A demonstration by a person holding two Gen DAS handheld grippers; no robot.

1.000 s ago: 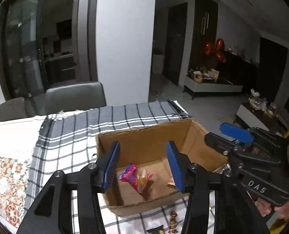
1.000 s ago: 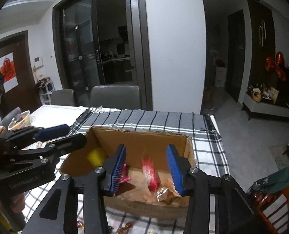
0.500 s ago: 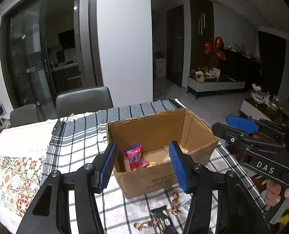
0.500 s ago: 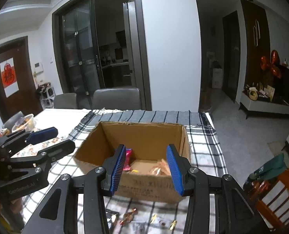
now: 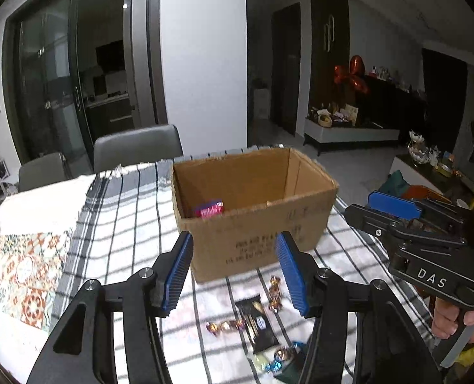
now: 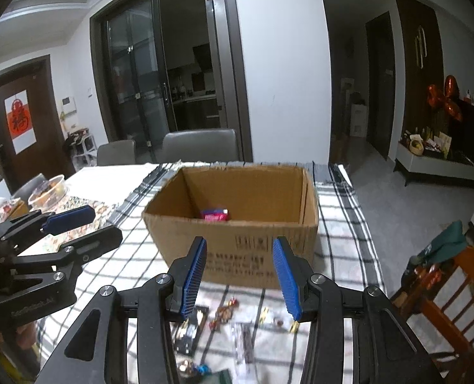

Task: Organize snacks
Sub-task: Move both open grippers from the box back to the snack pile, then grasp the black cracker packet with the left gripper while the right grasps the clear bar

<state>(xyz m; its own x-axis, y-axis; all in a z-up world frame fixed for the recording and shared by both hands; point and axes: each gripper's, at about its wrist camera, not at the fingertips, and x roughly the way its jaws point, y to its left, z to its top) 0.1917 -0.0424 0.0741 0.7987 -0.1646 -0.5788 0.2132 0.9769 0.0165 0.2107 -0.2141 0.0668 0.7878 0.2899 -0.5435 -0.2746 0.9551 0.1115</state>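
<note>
Dim dining room with grey chairs [image 5: 138,148] behind a table covered by a black-and-white checked tablecloth [image 5: 122,224]. Left gripper [image 5: 233,272] hovered above the cloth with its blue ribbed pads [image 5: 177,272] spread wide apart, nothing between them and touching nothing. Right gripper [image 6: 241,276] did the same, also wide open and empty, just short of the near wall of a brown cardboard box [image 6: 237,246]. From the left wrist view, the right gripper [image 5: 393,208] showed at the right edge, held by a hand [image 5: 454,316]; its blue pad was visible but not its gap.

Open-topped and printed with dark text on its front, the box [image 5: 262,236] stood on the cloth between the grippers and the chairs. A pink snack packet [image 6: 215,215] lay inside on the floor of the box, near the back.

Loose snacks lay on the cloth in front of the box, below the grippers: a black sachet [image 5: 257,324], small gold-wrapped candies [image 5: 274,292] beside it, and more wrapped sweets [image 6: 225,312], somewhat blurred. A patterned mat [image 5: 19,265] lay to the left of the cloth, and a lidded food bowl [image 6: 48,190] stood farther left
</note>
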